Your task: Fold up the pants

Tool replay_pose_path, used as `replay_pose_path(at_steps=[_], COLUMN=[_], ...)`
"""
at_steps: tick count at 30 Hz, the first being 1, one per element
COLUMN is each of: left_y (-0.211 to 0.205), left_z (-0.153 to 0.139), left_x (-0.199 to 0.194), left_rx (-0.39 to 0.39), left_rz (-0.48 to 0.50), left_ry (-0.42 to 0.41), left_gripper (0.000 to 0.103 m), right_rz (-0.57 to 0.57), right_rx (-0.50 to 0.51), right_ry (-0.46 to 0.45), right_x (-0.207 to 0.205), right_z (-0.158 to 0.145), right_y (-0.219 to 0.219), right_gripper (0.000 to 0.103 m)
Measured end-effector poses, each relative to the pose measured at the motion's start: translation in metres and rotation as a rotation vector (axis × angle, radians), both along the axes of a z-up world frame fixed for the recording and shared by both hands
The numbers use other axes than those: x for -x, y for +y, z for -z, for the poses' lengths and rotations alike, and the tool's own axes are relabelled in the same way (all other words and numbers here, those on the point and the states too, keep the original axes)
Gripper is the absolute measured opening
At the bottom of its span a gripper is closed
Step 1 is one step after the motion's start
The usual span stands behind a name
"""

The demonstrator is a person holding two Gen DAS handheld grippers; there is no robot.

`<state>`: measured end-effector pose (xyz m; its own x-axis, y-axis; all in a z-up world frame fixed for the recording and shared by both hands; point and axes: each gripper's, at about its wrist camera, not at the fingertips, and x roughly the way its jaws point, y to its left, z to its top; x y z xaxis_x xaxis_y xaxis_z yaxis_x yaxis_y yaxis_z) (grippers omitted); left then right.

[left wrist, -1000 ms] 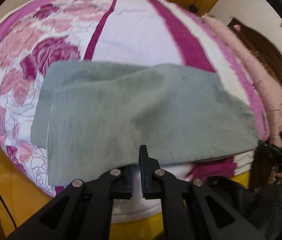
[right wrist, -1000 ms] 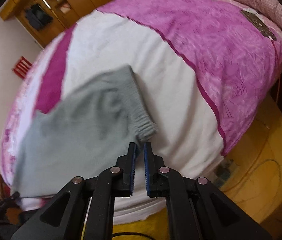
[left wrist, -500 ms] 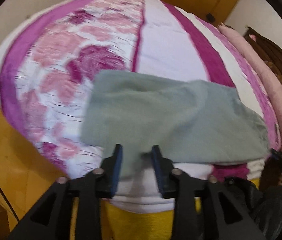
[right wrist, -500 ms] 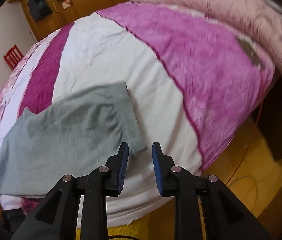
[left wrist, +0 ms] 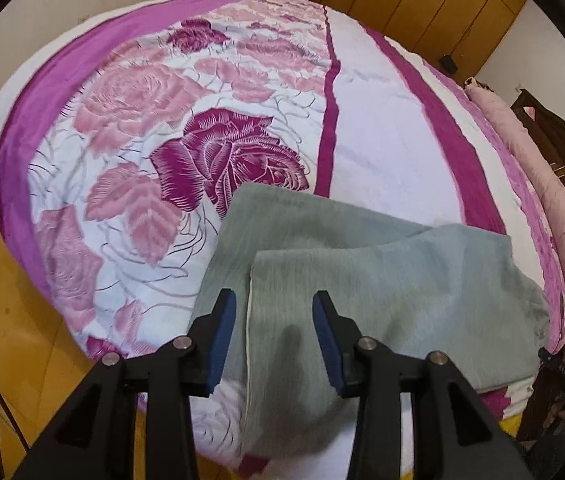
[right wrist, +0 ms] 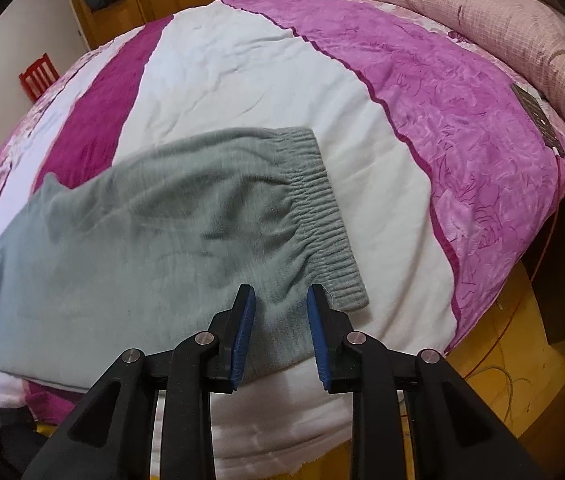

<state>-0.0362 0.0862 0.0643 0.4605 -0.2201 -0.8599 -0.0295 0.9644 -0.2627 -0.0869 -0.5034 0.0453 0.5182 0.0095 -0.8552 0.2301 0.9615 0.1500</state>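
Observation:
Grey-green knit pants lie flat near the front edge of the bed, the two legs stacked. In the left wrist view the leg ends (left wrist: 362, 288) lie under my left gripper (left wrist: 274, 320), which is open and empty just above the cloth. In the right wrist view the ribbed waistband (right wrist: 322, 208) points right, and my right gripper (right wrist: 278, 316) is open and empty over the near waist corner of the pants (right wrist: 142, 232).
The bedspread has pink roses (left wrist: 218, 160), a white band (right wrist: 242, 72) and magenta stripes. A pink quilt (right wrist: 482, 12) lies along the headboard side. A red chair (right wrist: 38, 76) and wooden wardrobes stand beyond. Yellow floor (right wrist: 522, 360) lies below the bed edge.
Both grippers were shut on the pants' near edge a second ago. Both have opened, let the cloth go, and drawn back a little. The pants now lie flat on the bed.

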Motion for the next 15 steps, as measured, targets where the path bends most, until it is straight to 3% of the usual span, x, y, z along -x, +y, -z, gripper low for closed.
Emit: replay_pose_path(at_steps=[6,15], left_y=[-0.006,-0.015], left_z=[0.025,0.033], left_x=[-0.018,-0.021], left_rx=[-0.008,-0.053], left_rz=[0.004,0.017], left_ry=[0.034,0.003], left_gripper=[0.042,0.042], right_rz=[0.022,0.031], right_rx=[0.001,0.002], right_ry=[-0.043,-0.056], right_x=[0.003,0.001], right_z=[0.008,0.010], right_y=[0.003,0.002], right_gripper=[0.030,0.032])
